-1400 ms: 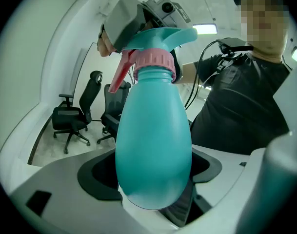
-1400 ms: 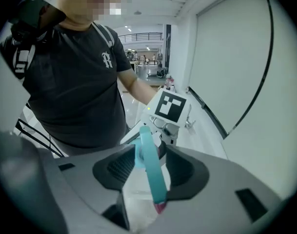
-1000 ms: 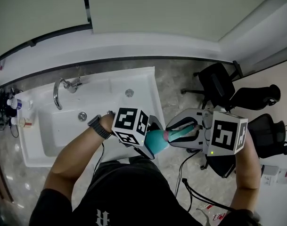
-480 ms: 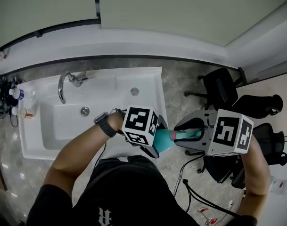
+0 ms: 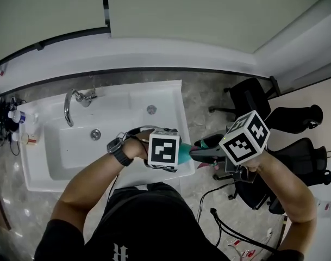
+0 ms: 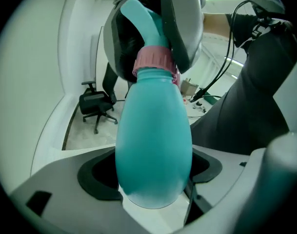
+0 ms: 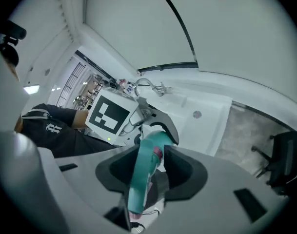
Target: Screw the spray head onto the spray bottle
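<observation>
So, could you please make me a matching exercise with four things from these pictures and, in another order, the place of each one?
1. teal plastic spray bottle
2. teal spray head with pink collar
3. curved chrome faucet
4. black office chair nearest the white sink

A. clamped in the right tongs
B. on the grey stone floor
C. clamped in the left tongs
D. on the white sink's rim

Pairs: 1-C, 2-A, 3-D, 4-B.
</observation>
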Action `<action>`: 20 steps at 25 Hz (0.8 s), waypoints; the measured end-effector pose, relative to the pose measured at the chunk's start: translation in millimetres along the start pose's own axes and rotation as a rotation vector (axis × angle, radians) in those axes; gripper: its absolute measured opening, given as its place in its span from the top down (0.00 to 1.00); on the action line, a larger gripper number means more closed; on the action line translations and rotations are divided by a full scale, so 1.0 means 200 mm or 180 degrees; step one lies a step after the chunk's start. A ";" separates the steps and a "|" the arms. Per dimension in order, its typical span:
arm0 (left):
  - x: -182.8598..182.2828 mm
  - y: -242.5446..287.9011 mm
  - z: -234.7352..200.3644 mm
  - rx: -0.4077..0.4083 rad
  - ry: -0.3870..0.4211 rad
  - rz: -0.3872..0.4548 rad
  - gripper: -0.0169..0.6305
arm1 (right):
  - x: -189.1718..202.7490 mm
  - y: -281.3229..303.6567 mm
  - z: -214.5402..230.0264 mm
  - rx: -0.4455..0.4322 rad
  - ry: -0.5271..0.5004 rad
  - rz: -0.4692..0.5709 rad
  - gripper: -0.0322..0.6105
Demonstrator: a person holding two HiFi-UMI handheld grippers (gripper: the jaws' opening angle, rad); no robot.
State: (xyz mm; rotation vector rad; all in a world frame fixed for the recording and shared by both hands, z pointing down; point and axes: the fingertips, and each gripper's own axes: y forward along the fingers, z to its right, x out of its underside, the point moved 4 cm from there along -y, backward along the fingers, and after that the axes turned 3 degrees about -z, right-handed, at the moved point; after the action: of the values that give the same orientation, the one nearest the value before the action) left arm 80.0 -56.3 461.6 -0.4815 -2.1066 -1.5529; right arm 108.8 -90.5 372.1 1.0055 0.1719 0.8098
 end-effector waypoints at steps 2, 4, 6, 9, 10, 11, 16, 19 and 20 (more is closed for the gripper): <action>0.01 0.01 0.03 0.0189 -0.0040 0.0085 0.37 | 0.00 0.02 -0.03 -0.0012 -0.0038 0.0047 0.73; 0.01 0.01 0.05 0.0368 -0.0062 0.0221 0.37 | 0.00 0.01 -0.06 -0.0003 -0.0145 0.0093 0.67; 0.02 0.01 0.07 0.0517 -0.0042 0.0332 0.37 | -0.03 -0.07 -0.10 -0.0053 -0.0300 0.0202 0.61; 0.02 -0.01 0.13 0.0762 0.0120 0.0515 0.37 | -0.10 -0.31 -0.29 -0.0227 -0.1249 0.0672 0.58; 0.01 -0.03 0.16 0.0867 0.0214 0.0580 0.37 | -0.11 -0.40 -0.40 -0.0283 -0.1829 0.0938 0.58; 0.01 -0.05 0.19 0.0990 0.0320 0.0643 0.37 | -0.10 -0.49 -0.50 -0.0323 -0.2418 0.1164 0.58; -0.07 -0.17 0.37 0.1744 0.0804 0.0985 0.37 | 0.04 -0.51 -0.52 -0.0126 -0.3904 0.0632 0.58; -0.14 -0.23 0.47 0.2184 0.0984 0.1170 0.37 | 0.04 -0.40 -0.52 -0.0057 -0.4333 0.0274 0.58; -0.15 -0.24 0.49 0.2287 0.1015 0.1191 0.37 | 0.04 -0.39 -0.54 -0.0009 -0.4468 0.0194 0.58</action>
State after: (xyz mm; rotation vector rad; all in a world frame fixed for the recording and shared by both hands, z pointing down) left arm 62.6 22.9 382.2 -0.3105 -1.9986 -0.5576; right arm 103.2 -31.7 252.4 1.3675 -1.0591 0.0182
